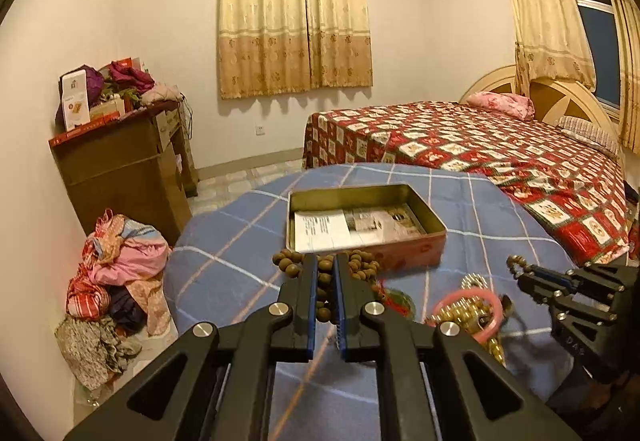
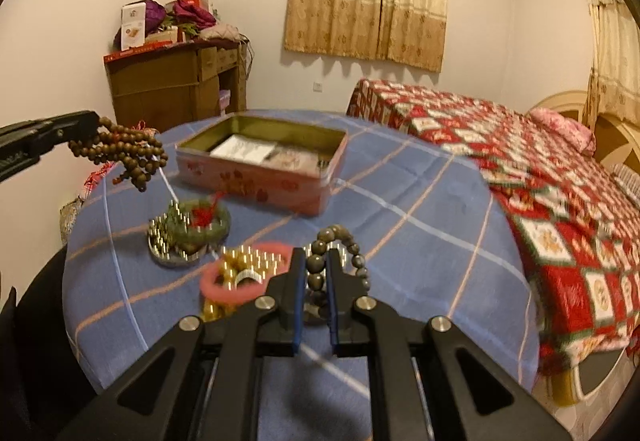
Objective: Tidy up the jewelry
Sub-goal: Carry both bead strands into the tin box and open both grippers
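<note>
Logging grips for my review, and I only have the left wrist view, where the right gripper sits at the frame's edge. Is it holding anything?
Observer: Yes. The right gripper is shut on a bracelet of large grey-brown beads.
Operator: Is the brown bead strand off the cloth?
Observer: From the right wrist view, the brown bead strand hangs bunched from the left gripper, seemingly clear of the table.
Operator: What lies beside the pink bangle?
Observer: Left of the pink bangle, a green bangle rests on a round studded dish.
</note>
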Tool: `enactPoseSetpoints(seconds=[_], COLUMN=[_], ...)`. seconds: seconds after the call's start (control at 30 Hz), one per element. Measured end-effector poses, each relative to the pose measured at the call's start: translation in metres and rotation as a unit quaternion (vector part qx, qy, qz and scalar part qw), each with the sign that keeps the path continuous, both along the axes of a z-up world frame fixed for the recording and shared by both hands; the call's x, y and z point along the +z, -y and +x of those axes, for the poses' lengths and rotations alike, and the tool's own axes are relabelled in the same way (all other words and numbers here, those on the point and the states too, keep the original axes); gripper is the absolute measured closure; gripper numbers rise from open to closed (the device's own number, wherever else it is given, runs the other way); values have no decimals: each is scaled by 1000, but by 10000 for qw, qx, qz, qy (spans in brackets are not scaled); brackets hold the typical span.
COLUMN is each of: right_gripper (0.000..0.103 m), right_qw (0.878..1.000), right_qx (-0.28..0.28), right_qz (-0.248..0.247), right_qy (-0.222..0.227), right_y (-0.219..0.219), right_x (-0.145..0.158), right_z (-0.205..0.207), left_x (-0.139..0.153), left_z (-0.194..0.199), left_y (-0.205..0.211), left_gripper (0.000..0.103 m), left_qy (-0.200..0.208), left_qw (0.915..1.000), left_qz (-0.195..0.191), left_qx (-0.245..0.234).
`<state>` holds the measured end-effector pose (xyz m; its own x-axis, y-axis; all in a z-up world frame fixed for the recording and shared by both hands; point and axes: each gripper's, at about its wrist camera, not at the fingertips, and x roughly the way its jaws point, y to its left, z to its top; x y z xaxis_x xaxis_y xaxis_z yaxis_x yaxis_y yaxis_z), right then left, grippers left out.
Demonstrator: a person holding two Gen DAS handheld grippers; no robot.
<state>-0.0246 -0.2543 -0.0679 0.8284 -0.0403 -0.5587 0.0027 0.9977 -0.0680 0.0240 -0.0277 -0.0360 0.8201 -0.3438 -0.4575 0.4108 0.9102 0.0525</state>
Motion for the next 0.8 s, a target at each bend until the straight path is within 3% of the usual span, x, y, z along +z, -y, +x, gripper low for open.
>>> enactPoseSetpoints(seconds=[0.53,0.67,0.8], right_gripper=[92,92,92], right_qw=[9984,9979,9979], right_qx=[541,610,648], right_qz=[56,217,60], right_qy=[172,59,-25], right_y=[-5,-4,-9], right_x=[41,41,32], right_z=[93,116,133], left_x=[7,2,-6], left_z=[98,122,136], left_y=[29,40,51], left_gripper=[96,96,96], left_qy=[118,113,151], left_qw=[9993,9988,9976], left_qz=[325,440,650], left_qx=[160,197,208])
